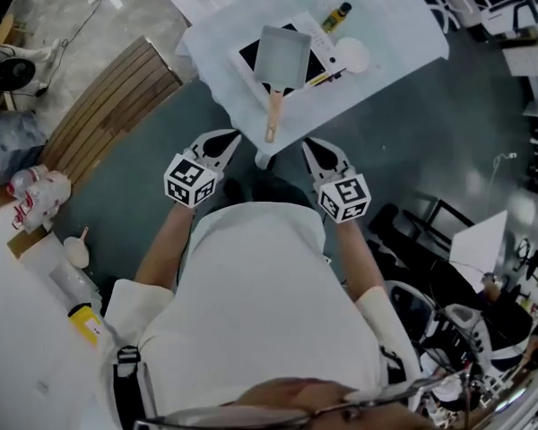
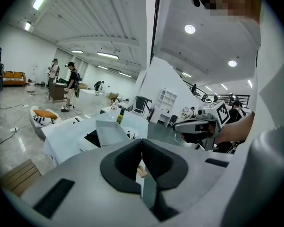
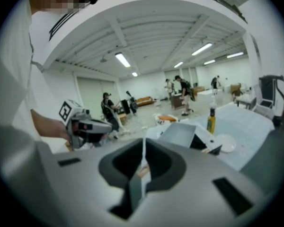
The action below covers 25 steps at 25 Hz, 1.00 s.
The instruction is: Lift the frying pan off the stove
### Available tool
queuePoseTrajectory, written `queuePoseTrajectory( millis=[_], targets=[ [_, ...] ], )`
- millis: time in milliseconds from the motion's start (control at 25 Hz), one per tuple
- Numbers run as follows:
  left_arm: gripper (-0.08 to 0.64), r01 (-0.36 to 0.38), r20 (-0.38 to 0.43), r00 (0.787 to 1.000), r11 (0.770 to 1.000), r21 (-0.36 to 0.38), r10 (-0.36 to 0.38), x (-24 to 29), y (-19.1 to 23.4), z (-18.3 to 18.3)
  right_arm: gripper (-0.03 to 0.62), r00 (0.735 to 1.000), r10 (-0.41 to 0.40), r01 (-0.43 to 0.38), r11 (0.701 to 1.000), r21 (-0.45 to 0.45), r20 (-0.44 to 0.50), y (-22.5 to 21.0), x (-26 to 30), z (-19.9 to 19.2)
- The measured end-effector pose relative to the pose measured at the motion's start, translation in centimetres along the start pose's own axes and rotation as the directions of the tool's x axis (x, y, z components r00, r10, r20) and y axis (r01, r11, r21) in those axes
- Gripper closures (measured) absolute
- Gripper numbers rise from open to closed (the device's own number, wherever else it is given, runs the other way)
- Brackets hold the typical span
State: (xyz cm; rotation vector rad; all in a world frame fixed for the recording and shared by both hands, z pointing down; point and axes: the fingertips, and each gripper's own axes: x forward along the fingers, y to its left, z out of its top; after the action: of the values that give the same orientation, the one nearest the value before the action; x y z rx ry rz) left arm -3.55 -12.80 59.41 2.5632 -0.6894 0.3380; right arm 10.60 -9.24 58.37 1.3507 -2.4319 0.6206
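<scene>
Holding the grippers: a person in a white short-sleeved shirt (image 1: 251, 303), seen from above, with one gripper in each hand and both arms stretched toward the table.
Table: it is covered with a white cloth (image 1: 403, 34) and stands in front of the person on a grey floor.
Wooden slatted panel (image 1: 108, 106): it lies on the floor at the left of the table, apart from it.
Stove (image 1: 249, 54): a flat black cooktop on the cloth; most of it is under the pan.
Frying pan (image 1: 282, 54): a grey rectangular pan that sits on the stove. Its wooden handle points toward the person and ends near the table corner, between the two gripper tips in the head view, touching neither of them.
Left gripper (image 1: 226, 138): its jaws are pressed together with nothing between them. It is just left of the handle's end.
Right gripper (image 1: 311, 146): its jaws are pressed together too and they pinch nothing. It is just right of the handle's end.
Oil bottle (image 1: 336, 16): yellow with a dark cap, behind the stove.
Small white plate (image 1: 352, 56): just beside the stove, on its right.
</scene>
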Motion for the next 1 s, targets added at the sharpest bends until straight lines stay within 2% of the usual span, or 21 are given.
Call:
queuePoseTrajectory(
  millis=[120,280,440,560,680,840,1000],
  targets=[
    [0.529,-0.016,-0.036,0.999,1.0,-0.024,0.015,2.6,0.7,-0.7,0.557,0.997,0.066,-0.065,0.997,0.03,-0.038,-1.6,1.8,-1.0],
    [0.528,-0.042,-0.083,0.996,0.993,-0.111,0.033,5.8,2.0,-1.9,0.557,0.984,0.159,-0.152,0.984,0.091,-0.075,-3.9,4.1,-2.2],
    [0.526,-0.047,-0.108,0.994,0.973,-0.225,0.023,7.6,2.9,-3.1,0.557,0.967,0.234,-0.221,0.967,0.123,-0.102,-5.1,6.2,-3.3],
    [0.517,-0.059,-0.128,0.992,0.957,-0.284,0.024,8.6,3.9,-3.7,0.555,0.951,0.28,-0.258,0.952,0.162,-0.13,-5.4,7.6,-4.2],
    [0.477,-0.071,-0.159,0.987,0.938,-0.338,0.017,9.8,5.3,-4.6,0.546,0.933,0.323,-0.284,0.932,0.227,-0.16,-5.6,8.9,-5.7],
    [0.441,-0.061,-0.211,0.977,0.911,-0.408,-0.029,11.5,6.6,-6.1,0.473,0.908,0.371,-0.301,0.901,0.312,-0.194,-5.3,10.4,-7.8],
    [0.369,-0.022,-0.26,0.957,0.858,-0.512,-0.131,13.6,7.3,-8.3,0.426,0.89,0.402,-0.293,0.866,0.405,-0.215,-5.3,11.8,-9.7]
  ],
)
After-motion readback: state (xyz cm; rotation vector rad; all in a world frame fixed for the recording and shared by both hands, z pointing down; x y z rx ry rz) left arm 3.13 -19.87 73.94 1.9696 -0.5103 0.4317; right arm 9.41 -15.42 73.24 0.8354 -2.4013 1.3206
